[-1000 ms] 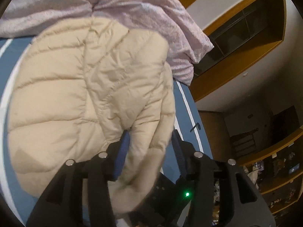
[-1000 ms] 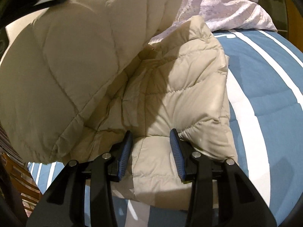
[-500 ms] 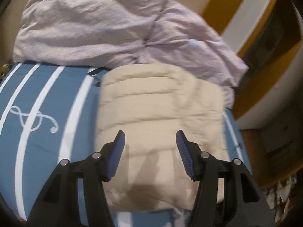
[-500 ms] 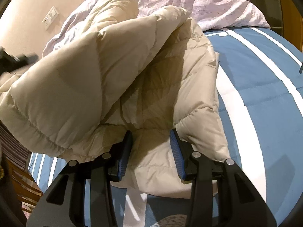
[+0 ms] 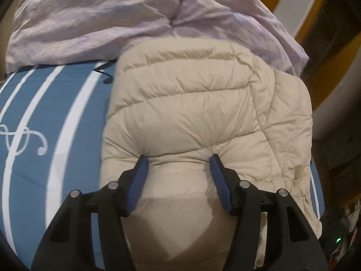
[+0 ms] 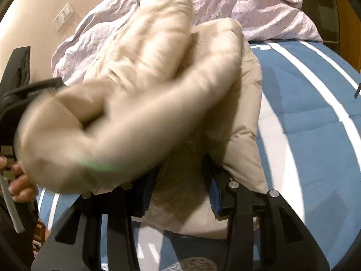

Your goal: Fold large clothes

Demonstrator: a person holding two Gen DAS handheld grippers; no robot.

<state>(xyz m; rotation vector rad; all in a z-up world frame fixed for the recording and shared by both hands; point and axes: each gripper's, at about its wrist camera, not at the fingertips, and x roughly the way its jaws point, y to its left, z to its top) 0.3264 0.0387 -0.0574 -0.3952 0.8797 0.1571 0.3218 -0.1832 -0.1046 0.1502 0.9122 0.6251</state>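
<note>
Since the earlier frame, the beige puffer jacket (image 5: 198, 113) has dropped into a folded bundle on the blue striped bedspread (image 5: 56, 117), against the lilac duvet (image 5: 112, 18). Left gripper (image 5: 178, 164) presses its wide-spread fingers into the jacket's near edge. Right gripper (image 6: 180, 180), fingers apart, straddles a jacket fold beneath a blurred sleeve (image 6: 126, 117).

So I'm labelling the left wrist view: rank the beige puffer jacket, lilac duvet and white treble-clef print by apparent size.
1. Beige puffer jacket, though nearness to the camera inflates it.
2. Lilac duvet.
3. Treble-clef print.
</note>
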